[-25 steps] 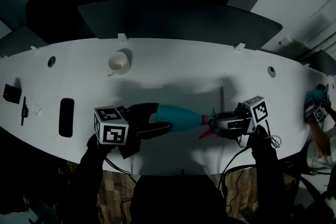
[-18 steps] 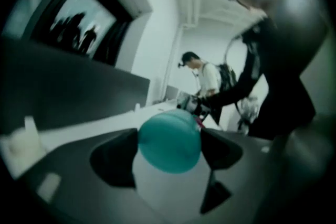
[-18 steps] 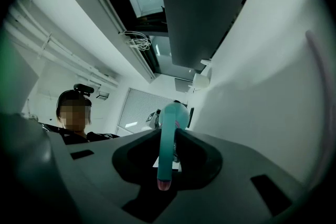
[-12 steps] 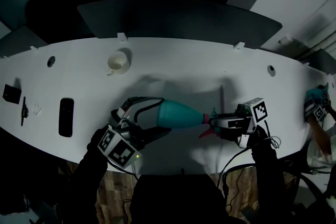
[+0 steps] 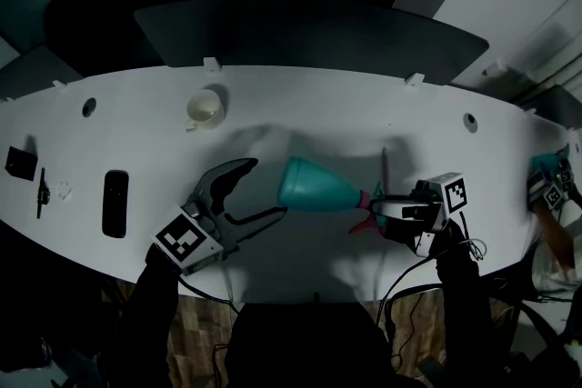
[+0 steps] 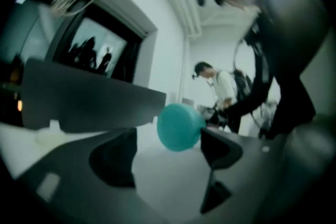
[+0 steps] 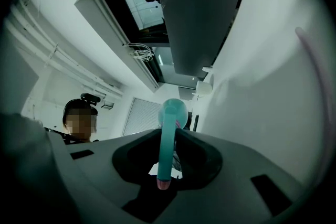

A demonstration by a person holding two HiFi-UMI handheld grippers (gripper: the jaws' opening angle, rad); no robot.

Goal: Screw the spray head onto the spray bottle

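The teal spray bottle (image 5: 318,188) hangs level above the white table (image 5: 300,118), base to the left. Its spray head (image 5: 371,212), teal with a pink trigger, sits on the neck at the right end, and my right gripper (image 5: 389,213) is shut on it. In the right gripper view the head's teal stem (image 7: 167,144) runs between the jaws of that gripper (image 7: 166,168). My left gripper (image 5: 266,188) stands open just left of the bottle's base. In the left gripper view the round base (image 6: 180,126) shows ahead between the spread jaws of the left gripper (image 6: 168,152), clear of the left one.
A white cup (image 5: 205,107) stands at the back left. A black remote-like slab (image 5: 115,203) and small black items (image 5: 20,162) lie far left. A thin rod (image 5: 385,164) lies behind the right gripper. A dark monitor back (image 5: 309,36) borders the far edge. Another person's gripper (image 5: 548,184) is at the right edge.
My left gripper, which was around the bottle's base, has rolled over and drawn back to the left off the bottle. The bottle has risen slightly, carried by the right gripper alone.
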